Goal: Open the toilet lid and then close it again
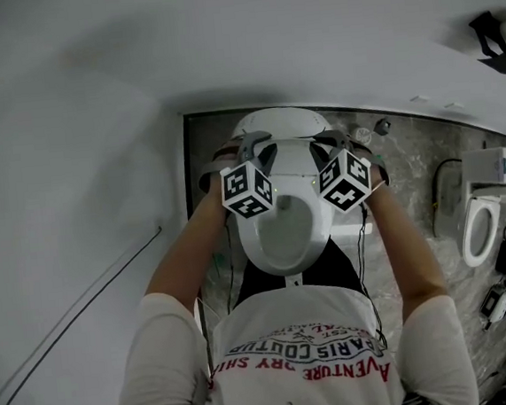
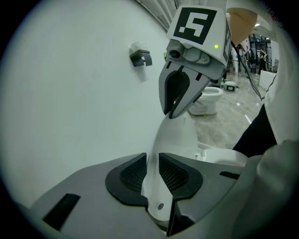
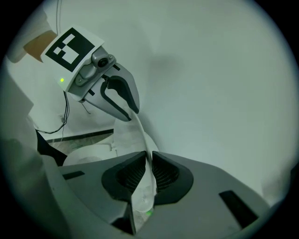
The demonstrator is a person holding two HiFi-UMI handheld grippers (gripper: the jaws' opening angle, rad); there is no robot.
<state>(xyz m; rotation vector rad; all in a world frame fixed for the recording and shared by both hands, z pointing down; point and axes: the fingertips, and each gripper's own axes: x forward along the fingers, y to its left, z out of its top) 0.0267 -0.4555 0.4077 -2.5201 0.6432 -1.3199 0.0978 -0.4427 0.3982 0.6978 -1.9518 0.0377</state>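
Observation:
The white toilet (image 1: 282, 230) stands against the wall, its bowl uncovered below me. Its lid (image 1: 286, 124) is tilted up, held by its two side edges. My left gripper (image 1: 249, 142) is shut on the lid's left edge; in the left gripper view the white lid (image 2: 175, 135) fills the gap between the pads of that gripper (image 2: 153, 161). My right gripper (image 1: 327, 138) is shut on the opposite edge. In the right gripper view the thin lid edge (image 3: 140, 133) runs between the right gripper's (image 3: 150, 163) pads. Each gripper shows in the other's view, pinching the lid's far side.
A plain white wall rises right behind the toilet. A second toilet (image 1: 480, 229) stands to the right on the marble floor (image 1: 408, 151), with cables and small gear (image 1: 502, 293) beside it. A small black fixture (image 2: 140, 57) hangs on the wall. A thin cable (image 1: 85, 302) runs along the left.

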